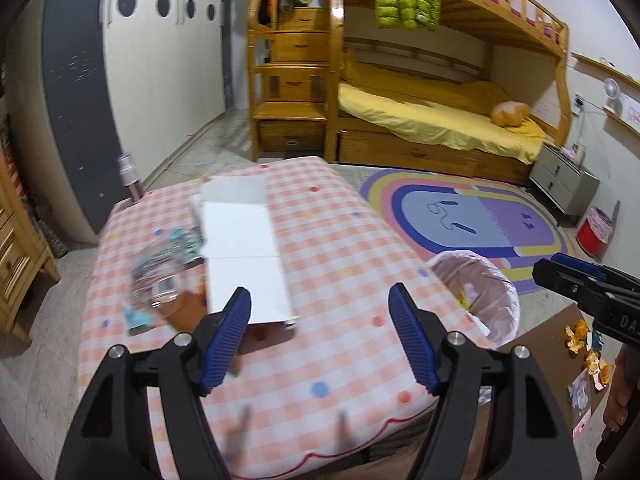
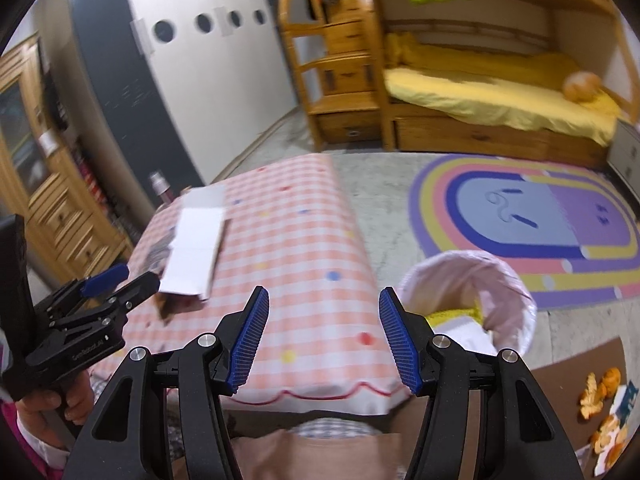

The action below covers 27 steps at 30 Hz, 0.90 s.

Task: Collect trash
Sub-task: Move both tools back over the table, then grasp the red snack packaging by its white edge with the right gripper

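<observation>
Over the checked tablecloth (image 1: 320, 248), the left gripper (image 1: 320, 334) hangs with its jaws spread wide and nothing between them; the right gripper (image 2: 320, 336) is likewise wide and empty, hovering off the table's near edge with the lined waste bin (image 2: 516, 280) at about two o'clock from it. Trash lies in two places. On the cloth, at roughly eleven o'clock from the left gripper, a flat white carton (image 1: 244, 256) lies lengthwise, its near end just ahead of the left blue finger pad (image 1: 226, 340), and beside it at ten o'clock sits a heap of crinkled clear wrappers (image 1: 160, 272), blurred so that their number cannot be told. On a brown board on the floor (image 2: 560, 384), at four o'clock in the right wrist view, lie orange peels (image 2: 600, 396) and some paper scraps. The carton looks light and fairly stiff but thin, likely to crush or flex if squeezed mid-panel; the near short edge, where a folded flap seems to stand up slightly, is probably the best hold. The wrappers would be featherlight, slippery and springy, best pinched at a bunched fold. Peels are soft, limp and may tear, so a gentle grip across a thicker curl would suit.
</observation>
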### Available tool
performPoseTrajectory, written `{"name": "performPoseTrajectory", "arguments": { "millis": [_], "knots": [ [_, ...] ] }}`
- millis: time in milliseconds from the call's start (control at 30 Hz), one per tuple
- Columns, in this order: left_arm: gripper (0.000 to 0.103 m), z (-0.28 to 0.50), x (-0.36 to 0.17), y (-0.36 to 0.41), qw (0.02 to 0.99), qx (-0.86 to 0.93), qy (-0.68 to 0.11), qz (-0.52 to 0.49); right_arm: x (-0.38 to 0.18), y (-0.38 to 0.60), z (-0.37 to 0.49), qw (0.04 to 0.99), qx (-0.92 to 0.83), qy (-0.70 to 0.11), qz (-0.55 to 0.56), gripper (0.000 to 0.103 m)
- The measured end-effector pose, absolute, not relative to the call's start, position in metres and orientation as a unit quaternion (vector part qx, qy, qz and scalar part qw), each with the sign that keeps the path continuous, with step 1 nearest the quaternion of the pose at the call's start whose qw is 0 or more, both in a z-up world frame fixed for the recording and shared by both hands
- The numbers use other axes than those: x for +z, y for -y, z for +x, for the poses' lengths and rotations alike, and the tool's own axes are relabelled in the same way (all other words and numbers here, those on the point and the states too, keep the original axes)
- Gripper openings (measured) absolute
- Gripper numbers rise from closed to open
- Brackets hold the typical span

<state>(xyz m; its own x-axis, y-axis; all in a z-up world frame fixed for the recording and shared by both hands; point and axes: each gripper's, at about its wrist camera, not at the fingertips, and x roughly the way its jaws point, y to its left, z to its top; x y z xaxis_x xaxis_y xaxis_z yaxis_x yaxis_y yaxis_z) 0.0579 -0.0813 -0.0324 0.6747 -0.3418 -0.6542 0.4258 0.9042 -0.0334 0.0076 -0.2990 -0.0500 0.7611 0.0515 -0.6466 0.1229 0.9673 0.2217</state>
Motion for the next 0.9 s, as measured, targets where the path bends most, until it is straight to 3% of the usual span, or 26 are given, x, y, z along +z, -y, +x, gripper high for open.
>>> {"name": "performPoseTrajectory", "arguments": {
  "millis": [400, 900],
  "knots": [
    [0.071, 0.073, -0.054, -0.021, 0.924, -0.094, -0.369, 0.029, -0.059, 0.208, 0.051, 0.926, 0.052, -0.371, 0.05, 0.059],
    [0.071, 0.096, -0.071, -0.05, 0.925, -0.058, -0.374, 0.029, -0.092, 0.134, 0.103, 0.911, 0.098, -0.4, -0.026, 0.059]
  ]
}}
